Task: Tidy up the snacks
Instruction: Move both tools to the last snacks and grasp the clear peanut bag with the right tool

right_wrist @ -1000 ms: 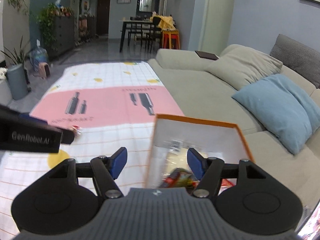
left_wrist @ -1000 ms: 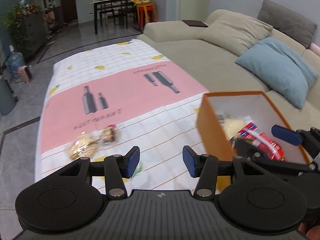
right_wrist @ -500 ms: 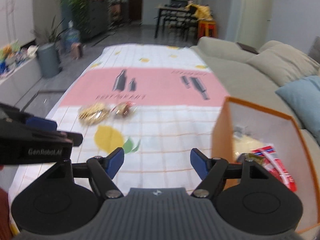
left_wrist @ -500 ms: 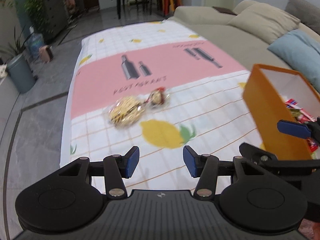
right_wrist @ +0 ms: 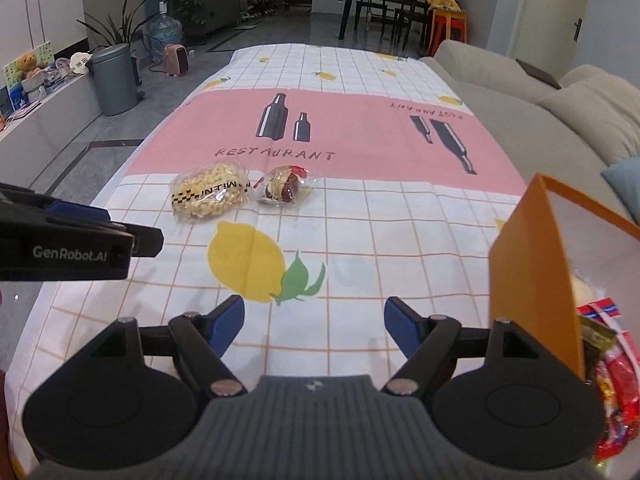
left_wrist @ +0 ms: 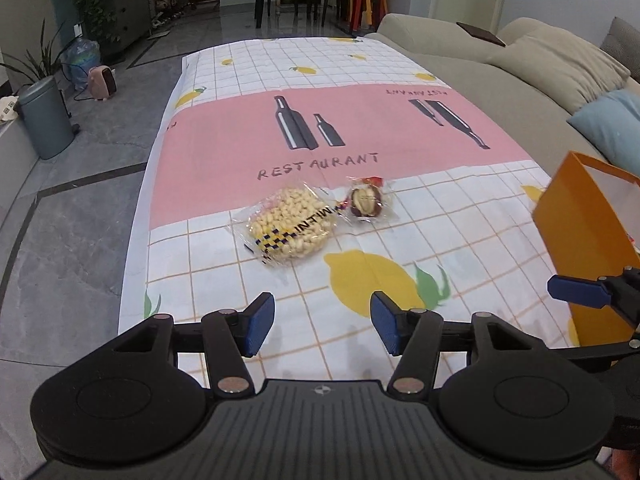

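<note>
Two snack packets lie side by side on the counter (left_wrist: 460, 216), which is covered by a checked cloth with lemons and a pink band reading RESTAURANT. Both sit just below the word, where the pink band meets the white checks, toward the counter's left edge. The larger is a clear bag of pale puffed kernels (left_wrist: 290, 224) with a yellow-and-black checkered strip; just beside it on the right, touching or nearly so, is a small clear wrapper holding a dark round sweet (left_wrist: 366, 202). An orange box (right_wrist: 532, 276) with a white inside stands open at the counter's right edge, next to the sofa (right_wrist: 520, 92), and red snack wrappers (right_wrist: 616, 380) show in it. The left gripper (left_wrist: 322, 324) hangs above the near end of the counter, its blue fingers (left_wrist: 258, 324) spreading wider with nothing between them. The right gripper (right_wrist: 314, 326) is just to its right, close beside the orange box, its fingers (right_wrist: 400, 330) likewise spreading with nothing between them.
</note>
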`<state>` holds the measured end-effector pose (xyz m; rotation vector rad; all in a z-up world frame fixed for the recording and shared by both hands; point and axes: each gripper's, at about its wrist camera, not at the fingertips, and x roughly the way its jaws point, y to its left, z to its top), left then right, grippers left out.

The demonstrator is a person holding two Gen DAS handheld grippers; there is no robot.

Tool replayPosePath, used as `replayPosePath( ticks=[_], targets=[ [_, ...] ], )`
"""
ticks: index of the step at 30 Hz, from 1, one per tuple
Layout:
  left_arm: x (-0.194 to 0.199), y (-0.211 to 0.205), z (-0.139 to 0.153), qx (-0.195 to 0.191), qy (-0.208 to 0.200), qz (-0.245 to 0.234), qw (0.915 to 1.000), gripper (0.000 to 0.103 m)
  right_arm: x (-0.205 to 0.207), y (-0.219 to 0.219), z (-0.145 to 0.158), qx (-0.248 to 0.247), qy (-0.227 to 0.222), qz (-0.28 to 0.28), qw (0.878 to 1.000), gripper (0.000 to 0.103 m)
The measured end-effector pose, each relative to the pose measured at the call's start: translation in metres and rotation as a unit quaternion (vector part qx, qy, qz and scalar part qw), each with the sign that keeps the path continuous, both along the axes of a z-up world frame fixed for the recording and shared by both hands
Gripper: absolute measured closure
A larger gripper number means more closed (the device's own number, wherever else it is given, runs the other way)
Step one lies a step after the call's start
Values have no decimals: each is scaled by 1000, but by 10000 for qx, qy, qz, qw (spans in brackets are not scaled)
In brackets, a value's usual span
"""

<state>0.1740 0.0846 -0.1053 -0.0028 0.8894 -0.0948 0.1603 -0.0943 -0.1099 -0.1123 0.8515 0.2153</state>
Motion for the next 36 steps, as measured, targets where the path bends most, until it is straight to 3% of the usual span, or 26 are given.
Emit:
replayPosePath(
  ticks=[7,15,20,23,25,28,36],
  targets=[
    [24,16,-20,-54,171,98,9998,38,28,15,-16,191,126,93,9997,28],
    [59,23,-27,107,57,-239,9996,38,63,35,-27,119,44,404,9991,28],
    [75,43,-24,346,-20,140,9993,38,90,43,-23,360,-99,444,9983,27],
    [81,55,-23,418,-5,294,9987,38,102,55,-23,654,-133,630,9958,20],
    [84,61,-24,561,60,408,9976,38,107,66,-25,715,-239,810,9939,7],
    [87,70,-27,776,140,596,9951,38,114,85,-28,692,-394,1212,9894,6],
    [86,86,-35,680,224,836,9939,38,144,121,-52,297,-321,1719,9841,4]
  ],
)
